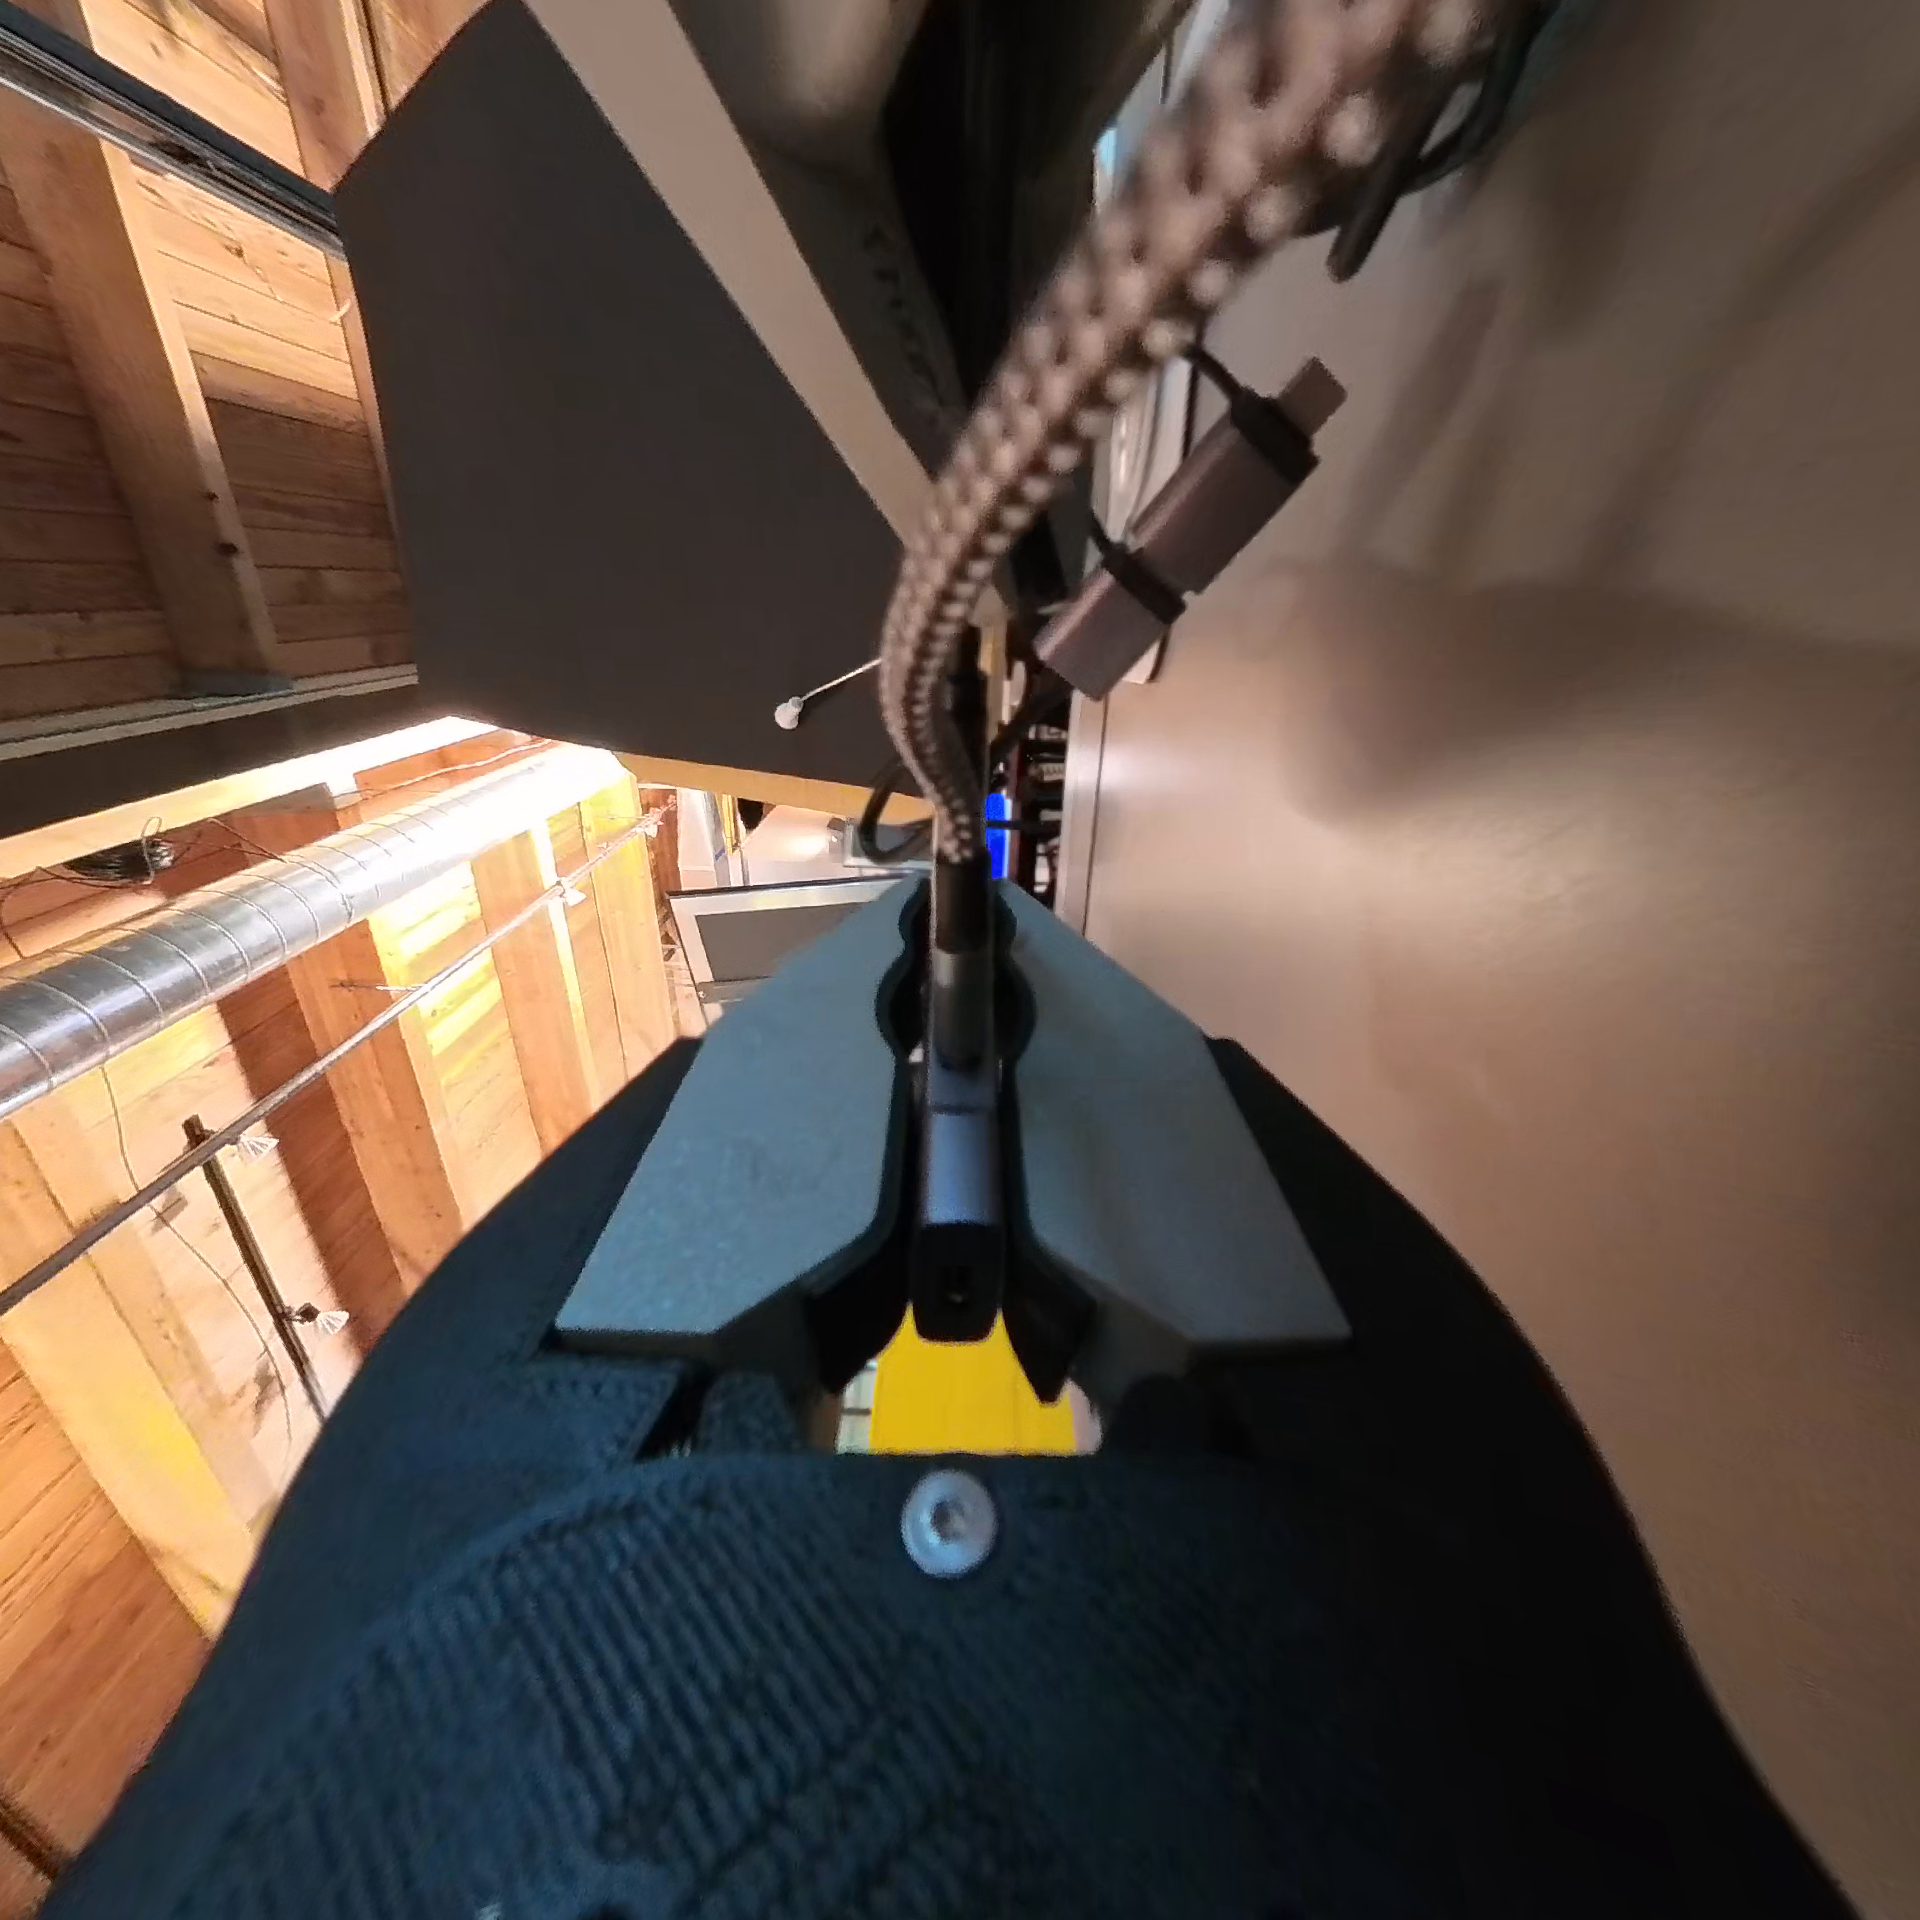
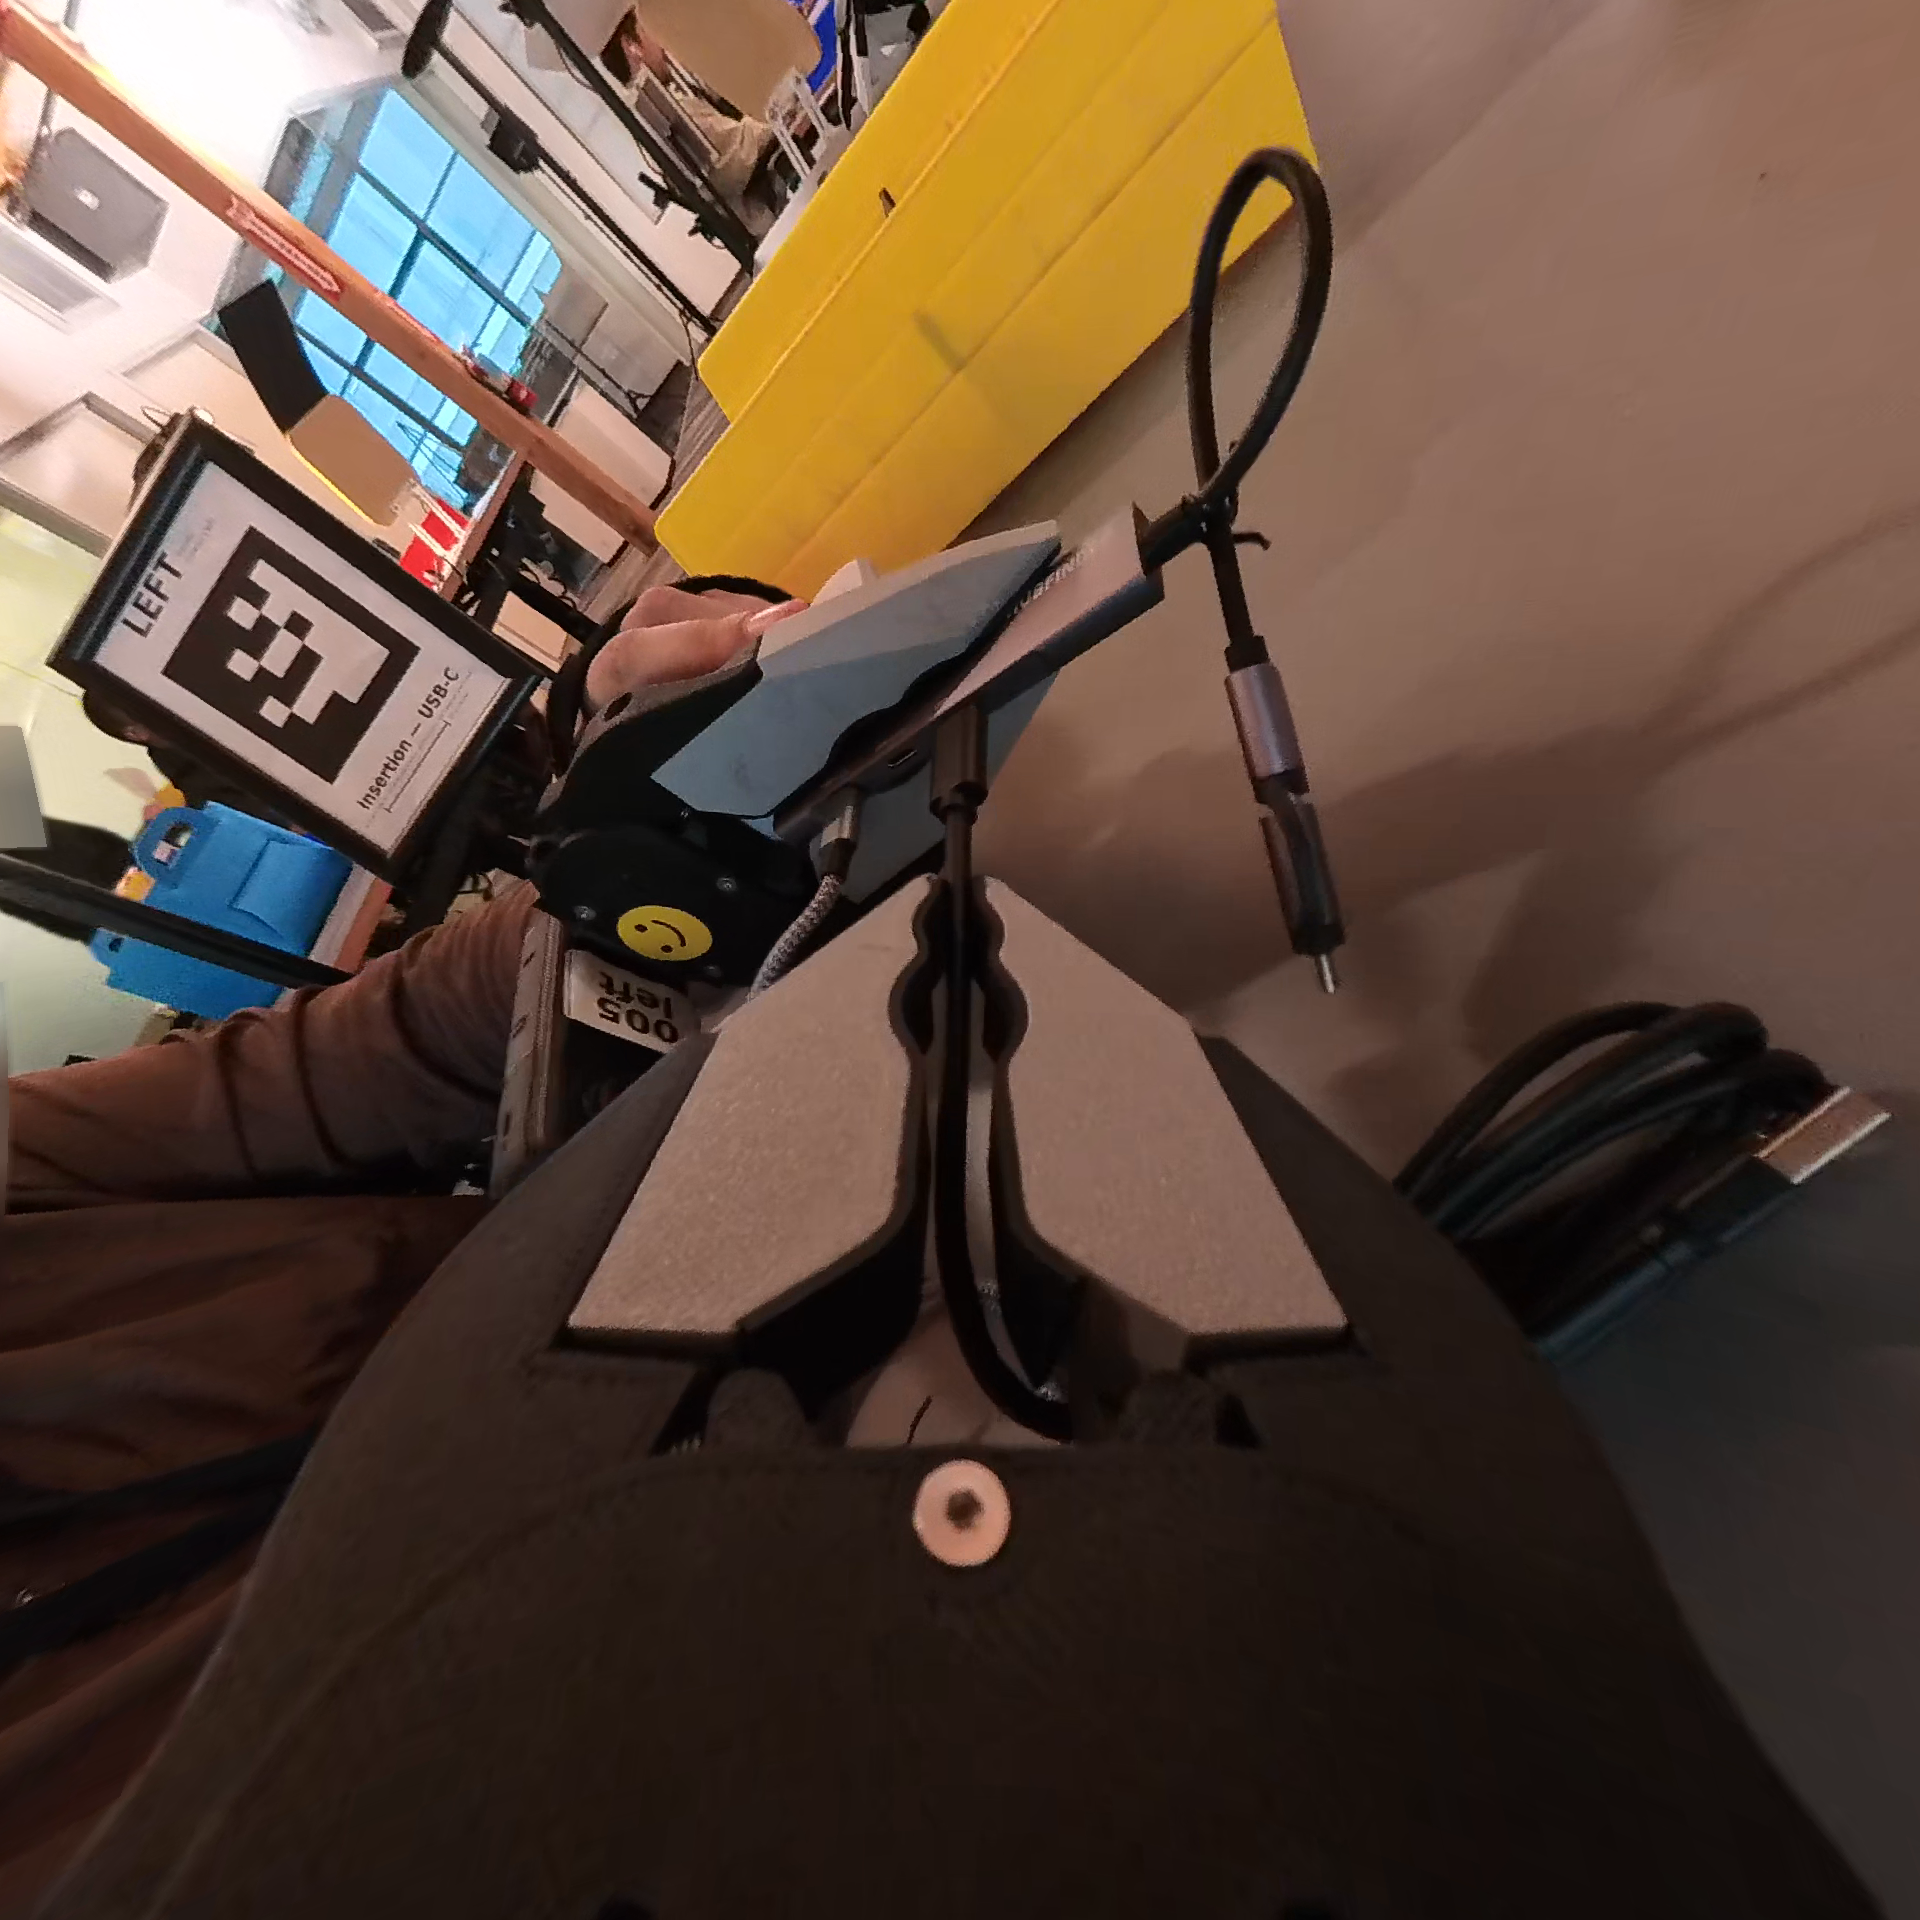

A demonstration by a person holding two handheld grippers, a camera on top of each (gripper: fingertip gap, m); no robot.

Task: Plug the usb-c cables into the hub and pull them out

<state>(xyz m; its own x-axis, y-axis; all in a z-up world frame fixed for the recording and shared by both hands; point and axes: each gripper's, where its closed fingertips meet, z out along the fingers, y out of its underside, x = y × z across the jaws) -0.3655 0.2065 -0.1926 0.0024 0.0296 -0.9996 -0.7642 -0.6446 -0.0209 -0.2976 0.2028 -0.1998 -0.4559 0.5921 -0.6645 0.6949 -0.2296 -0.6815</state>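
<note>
Surroundings on the counter [image 2: 1558, 520]: a yellow folder [image 2: 987, 312] behind the hub [image 2: 1081, 597] and a coiled black cable bundle [image 2: 1621, 1122] to the right. Left tongs [image 2: 883, 644] are clamped on the hub, held off the counter, its long axis running along their fingers. Right tongs [image 2: 961, 935] are closed on a black usb-c cable [image 2: 956, 821] whose plug sits in the hub's edge. A braided cable [image 2: 821, 894] is plugged beside it. The hub's pigtail [image 2: 1262, 343] loops up, its connector hanging free, pointing down.

We look along each gripper's fingers, both views rolled sideways and close; both share the hub [image 1: 956, 1174] [image 2: 1081, 603] and table [image 1: 1507, 1039] [image 2: 1558, 520]
</note>
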